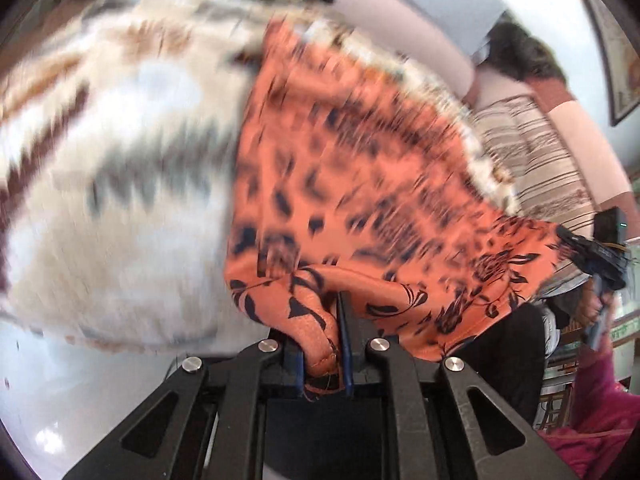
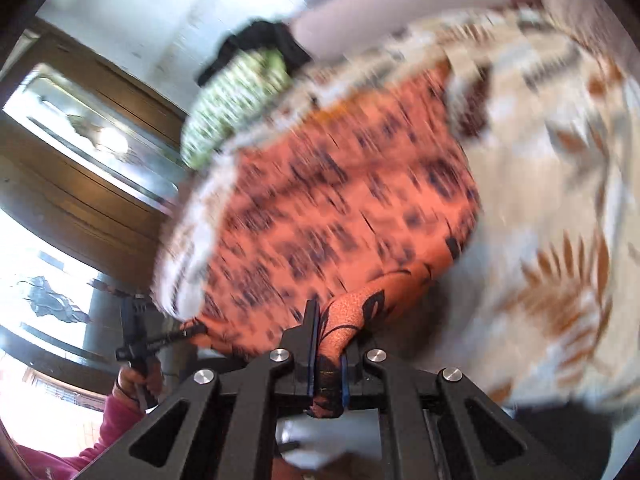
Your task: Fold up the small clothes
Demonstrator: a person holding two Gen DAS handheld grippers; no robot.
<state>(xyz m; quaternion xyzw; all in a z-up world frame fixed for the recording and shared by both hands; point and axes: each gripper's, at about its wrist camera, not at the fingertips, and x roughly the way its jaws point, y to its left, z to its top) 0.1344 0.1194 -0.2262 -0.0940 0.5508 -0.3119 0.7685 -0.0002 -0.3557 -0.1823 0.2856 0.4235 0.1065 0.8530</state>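
A cream blanket (image 1: 100, 208) with brown and grey leaf patterns covers the bed. Behind it stand a brown wooden cabinet (image 2: 92, 200), pale walls (image 2: 168, 12) and a framed picture (image 1: 618, 60).

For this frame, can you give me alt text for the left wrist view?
The left claw is shut on a bunched hem of an orange cloth with black leaf print, which spreads, motion-blurred, over a cream patterned blanket. The right claw grips the cloth's far corner.
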